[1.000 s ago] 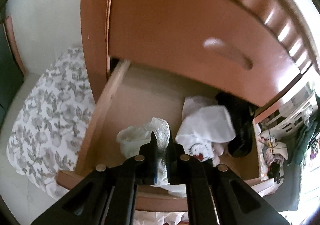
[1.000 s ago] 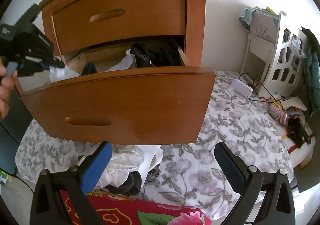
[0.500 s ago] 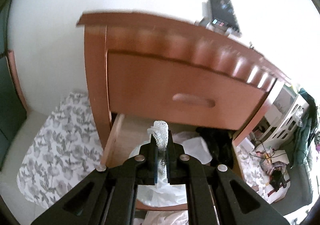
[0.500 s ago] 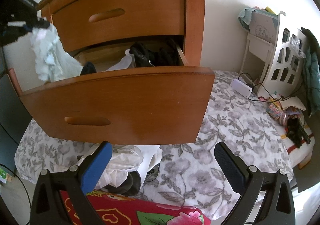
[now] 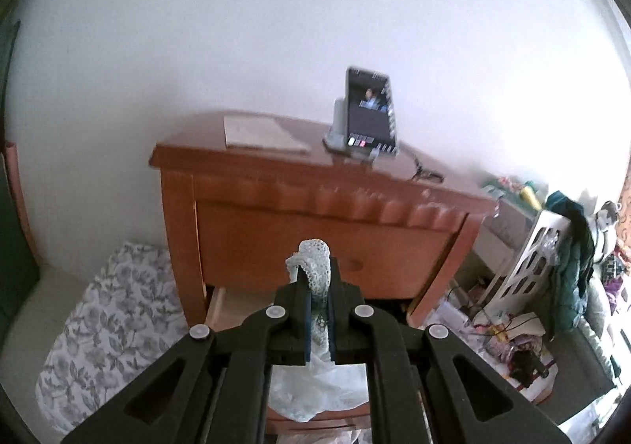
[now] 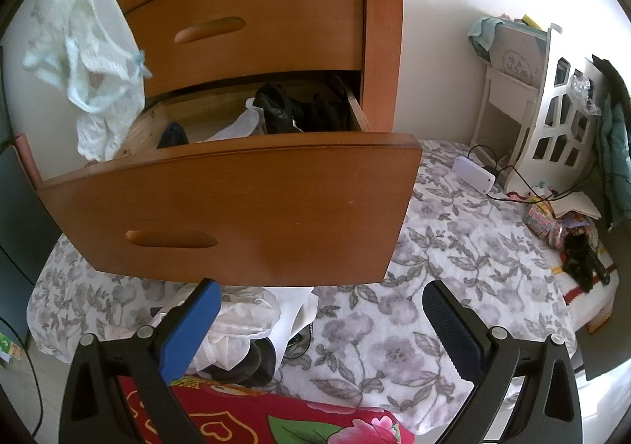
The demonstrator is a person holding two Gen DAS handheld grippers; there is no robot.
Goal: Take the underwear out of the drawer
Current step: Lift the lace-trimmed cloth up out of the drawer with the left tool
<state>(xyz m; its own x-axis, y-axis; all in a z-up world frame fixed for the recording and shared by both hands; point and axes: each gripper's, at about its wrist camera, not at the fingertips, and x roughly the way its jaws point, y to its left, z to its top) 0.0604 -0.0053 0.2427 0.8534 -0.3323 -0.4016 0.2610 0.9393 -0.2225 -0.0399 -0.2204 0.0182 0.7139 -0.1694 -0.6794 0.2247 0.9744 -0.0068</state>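
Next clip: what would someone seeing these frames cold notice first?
Probably the pale lace-trimmed underwear dangling in the air at upper left of the right wrist view, pinched in the shut left tool. Next, the open lower drawer jutting out of the wooden nightstand, with dark clothes inside. The right tool hangs open and empty over the floral bedspread.

Home bedroom — wooden nightstand [image 6: 252,30], floral bedsheet [image 6: 453,247]

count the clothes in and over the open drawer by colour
white lace underwear, held up in the shut left claw: 1
white garment in the wooden drawer: 1
black garments: 2, as far as visible
total: 4
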